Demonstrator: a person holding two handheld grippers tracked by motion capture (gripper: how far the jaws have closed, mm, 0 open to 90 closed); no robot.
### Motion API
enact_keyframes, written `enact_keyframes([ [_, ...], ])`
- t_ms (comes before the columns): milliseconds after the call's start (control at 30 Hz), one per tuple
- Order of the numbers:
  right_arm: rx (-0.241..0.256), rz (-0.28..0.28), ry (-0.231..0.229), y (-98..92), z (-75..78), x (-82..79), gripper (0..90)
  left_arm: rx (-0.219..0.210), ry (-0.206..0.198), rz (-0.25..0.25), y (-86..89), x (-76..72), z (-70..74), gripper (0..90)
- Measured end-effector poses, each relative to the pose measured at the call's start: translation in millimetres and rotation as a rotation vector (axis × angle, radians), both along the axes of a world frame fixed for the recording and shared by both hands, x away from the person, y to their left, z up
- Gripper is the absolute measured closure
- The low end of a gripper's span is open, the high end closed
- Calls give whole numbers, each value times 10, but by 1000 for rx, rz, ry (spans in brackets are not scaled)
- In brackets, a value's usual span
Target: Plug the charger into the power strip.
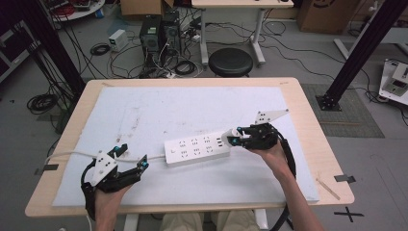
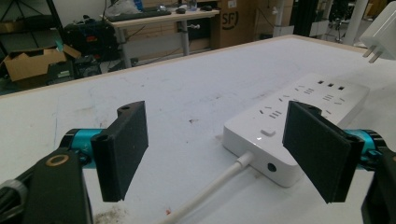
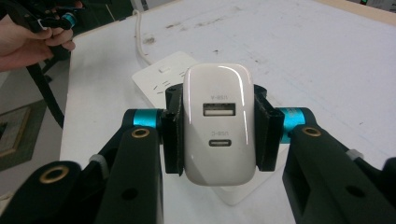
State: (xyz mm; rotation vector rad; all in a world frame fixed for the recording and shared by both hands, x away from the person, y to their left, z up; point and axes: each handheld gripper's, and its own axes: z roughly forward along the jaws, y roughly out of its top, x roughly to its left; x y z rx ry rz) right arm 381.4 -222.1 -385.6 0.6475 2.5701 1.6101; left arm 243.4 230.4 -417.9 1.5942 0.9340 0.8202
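- While clamped in the right gripper (image 3: pixel 217 135), charger (image 3: pixel 218 123) sits between both jaws, USB face toward the camera, prongs pointing away.
- Held over the right end of the strip (image 1: pixel 197 149), which lies mid-table on the white mat (image 1: pixel 144 110).
- Left gripper (image 1: pixel 129 158) released, jaws spread wide either side of the strip's cord (image 2: pixel 212 191), gripping nothing.
- Judged risk: prongs missing the slots, since the charger's body hides them from its own camera; could scrape the strip's face or jam at a tilt.
- Judged risk: strip sliding or pivoting under a push, as nothing pins it down; left jaws stand apart from it.
- Judged risk: charger twisting in the grip under insertion force, smooth shell against flat pads.
- Left gripper view catches the prongs at top right, plus the strip's switch and cord end; right gripper view gives the port labels instead.
- High view alone gives the overall layout and both hands.
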Motion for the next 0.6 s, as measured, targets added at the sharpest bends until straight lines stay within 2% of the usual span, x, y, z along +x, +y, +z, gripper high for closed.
enact_keyframes([
  [67, -2, 4, -2, 7, 5, 10, 634, -4, 0, 2, 6, 0, -4, 224],
  [200, -35, 18, 12, 42, 48, 131, 633, 2, 9, 51, 77, 0, -17, 224],
  [300, -56, 21, 20, 60, 69, 187, 633, -12, 18, 87, 150, -3, -33, 224],
  [433, -60, 25, 14, 68, 71, 203, 633, -13, 18, 99, 182, -7, -42, 223],
  [467, -99, 39, 3, 107, 101, 283, 634, -20, 21, 106, 204, -12, -51, 224],
  [600, -121, 52, 5, 133, 134, 331, 634, -26, 23, 110, 218, -17, -55, 224],
])
